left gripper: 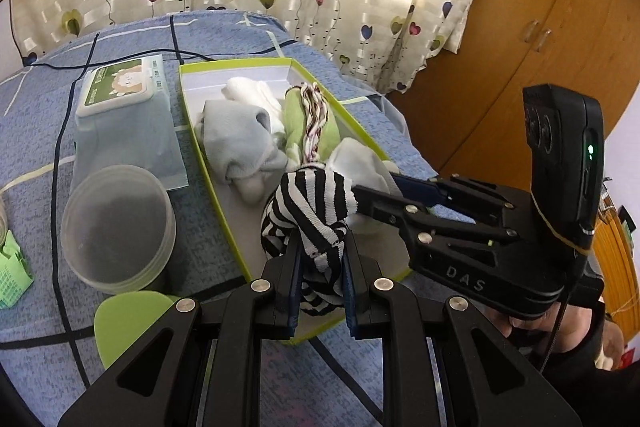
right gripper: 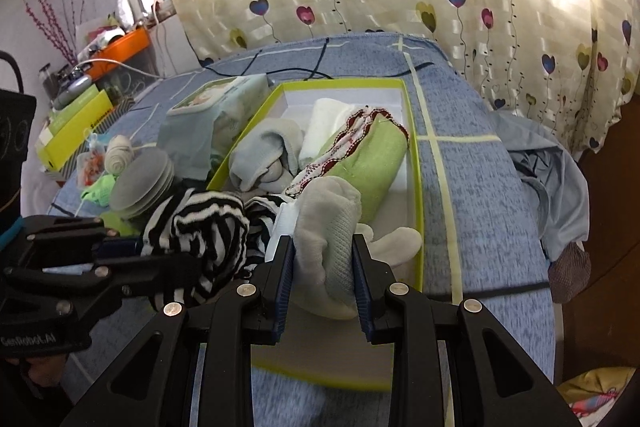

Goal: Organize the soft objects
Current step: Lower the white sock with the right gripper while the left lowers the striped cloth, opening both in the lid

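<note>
A green-rimmed white box (left gripper: pixel 188 99) (right gripper: pixel 414 163) lies on the blue bedspread and holds rolled socks: a pale grey-blue one (left gripper: pixel 236 139) (right gripper: pixel 264 151), a white one (left gripper: pixel 256 93) (right gripper: pixel 324 119) and a green one with red-white trim (left gripper: pixel 308 123) (right gripper: pixel 368 155). My left gripper (left gripper: pixel 320 259) is shut on a black-and-white striped sock (left gripper: pixel 308 211) (right gripper: pixel 208 231) over the box's near end. My right gripper (right gripper: pixel 323 267) is shut on a light grey sock (right gripper: pixel 328 223) (left gripper: pixel 360 163) beside it, also over the near end. In the left wrist view the right gripper's fingertips are hidden behind the socks.
A wet-wipes pack (left gripper: pixel 120 99) (right gripper: pixel 208 107) and a round translucent container (left gripper: pixel 118 227) (right gripper: pixel 140 183) sit left of the box. A green lid (left gripper: pixel 128 319) lies near. A black cable (left gripper: pixel 60 147) crosses the bed. A wardrobe (left gripper: pixel 540 7) stands right; curtains hang behind.
</note>
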Demonstrator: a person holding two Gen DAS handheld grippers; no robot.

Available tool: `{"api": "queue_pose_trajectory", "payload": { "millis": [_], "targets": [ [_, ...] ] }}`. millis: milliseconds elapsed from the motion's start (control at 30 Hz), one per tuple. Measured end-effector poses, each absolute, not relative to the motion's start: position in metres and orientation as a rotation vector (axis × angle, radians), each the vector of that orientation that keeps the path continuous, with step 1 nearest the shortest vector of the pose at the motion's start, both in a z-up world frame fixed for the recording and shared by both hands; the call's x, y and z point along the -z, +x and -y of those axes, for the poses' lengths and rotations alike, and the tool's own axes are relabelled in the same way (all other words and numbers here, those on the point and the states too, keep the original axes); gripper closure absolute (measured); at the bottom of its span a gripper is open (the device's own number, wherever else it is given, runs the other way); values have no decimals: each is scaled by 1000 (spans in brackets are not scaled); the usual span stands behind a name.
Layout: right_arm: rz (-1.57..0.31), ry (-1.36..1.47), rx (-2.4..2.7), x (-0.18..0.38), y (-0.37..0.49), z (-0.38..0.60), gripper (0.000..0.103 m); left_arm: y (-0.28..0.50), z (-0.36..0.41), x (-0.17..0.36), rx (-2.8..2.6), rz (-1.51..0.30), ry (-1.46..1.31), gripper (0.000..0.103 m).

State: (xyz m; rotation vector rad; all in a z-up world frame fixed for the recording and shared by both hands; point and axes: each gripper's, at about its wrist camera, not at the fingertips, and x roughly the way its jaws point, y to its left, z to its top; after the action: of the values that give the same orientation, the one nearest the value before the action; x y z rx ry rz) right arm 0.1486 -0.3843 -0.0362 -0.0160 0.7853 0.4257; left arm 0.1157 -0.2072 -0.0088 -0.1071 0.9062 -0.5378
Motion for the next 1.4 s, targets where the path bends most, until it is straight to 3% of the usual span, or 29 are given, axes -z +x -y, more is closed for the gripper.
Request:
{"api": "queue_pose_trajectory", "payload": {
  "millis": [333,400,467,533,933,967,1067,1100,1400],
  "targets": [
    [-770,-4,-445,37,176,385,74,133,213,17,519,-930,-105,85],
    [-773,-2,-447,37,177,385,70,135,215,18,515,-935,-102,85],
    [-772,-4,-446,36,174,386,55,136,216,19,510,-937,-98,85],
    [-756,-6,-447,34,168,389,51,137,218,20,504,-939,-92,85],
    [-706,19,-398,19,149,411,51,130,220,8,517,-896,-88,78],
    [-704,20,-395,19,148,412,51,129,220,7,521,-893,-92,75],
    [-701,25,-392,17,144,413,51,127,219,5,533,-885,-98,51],
    [-700,26,-391,16,143,414,51,126,218,4,536,-882,-102,49],
    [-686,22,-390,10,134,411,51,121,211,-7,531,-853,-116,49]
  ]
}}
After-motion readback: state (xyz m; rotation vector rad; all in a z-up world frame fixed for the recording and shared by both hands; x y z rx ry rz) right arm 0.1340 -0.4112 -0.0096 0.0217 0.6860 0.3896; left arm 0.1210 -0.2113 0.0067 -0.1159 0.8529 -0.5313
